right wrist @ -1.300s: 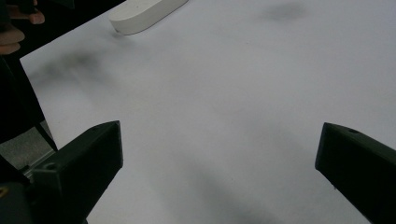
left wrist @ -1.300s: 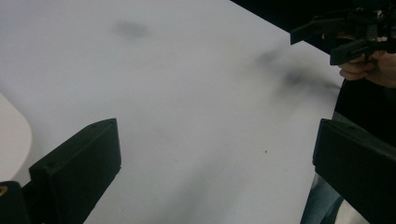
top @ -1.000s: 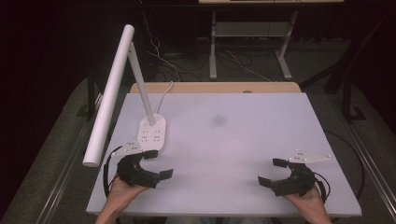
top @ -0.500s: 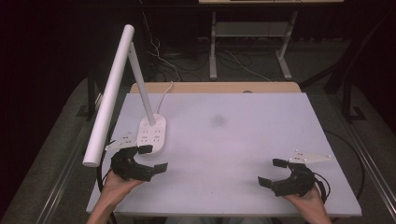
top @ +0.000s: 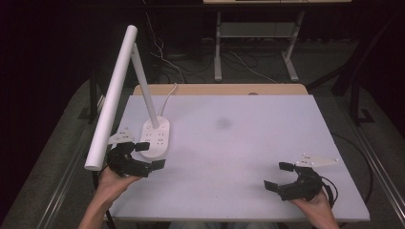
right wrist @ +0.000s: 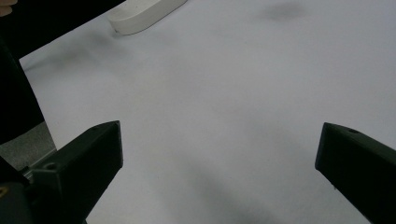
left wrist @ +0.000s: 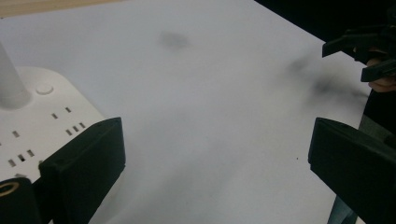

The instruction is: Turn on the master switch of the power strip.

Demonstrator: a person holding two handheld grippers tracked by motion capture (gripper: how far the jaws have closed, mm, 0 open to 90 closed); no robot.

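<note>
White desk lamp (top: pixel 143 105) stands upright at the table's left; its base holds sockets.

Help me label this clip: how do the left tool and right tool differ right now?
The left tool sits beside the lamp base, one jaw over its edge; the right tool hovers over bare table, far from the lamp. The left points rightward, the right leftward. Both are open and empty.

1. White desk (top: pixel 229 157) carried a white lamp; its base (top: pixel 155 138) sat near the left edge.
2. Left claw (top: pixel 149 155), jaws apart, lay just beside the base's near end.
3. Right claw (top: pixel 278 175), jaws apart, rested near the front right corner, well apart from the lamp.
</note>
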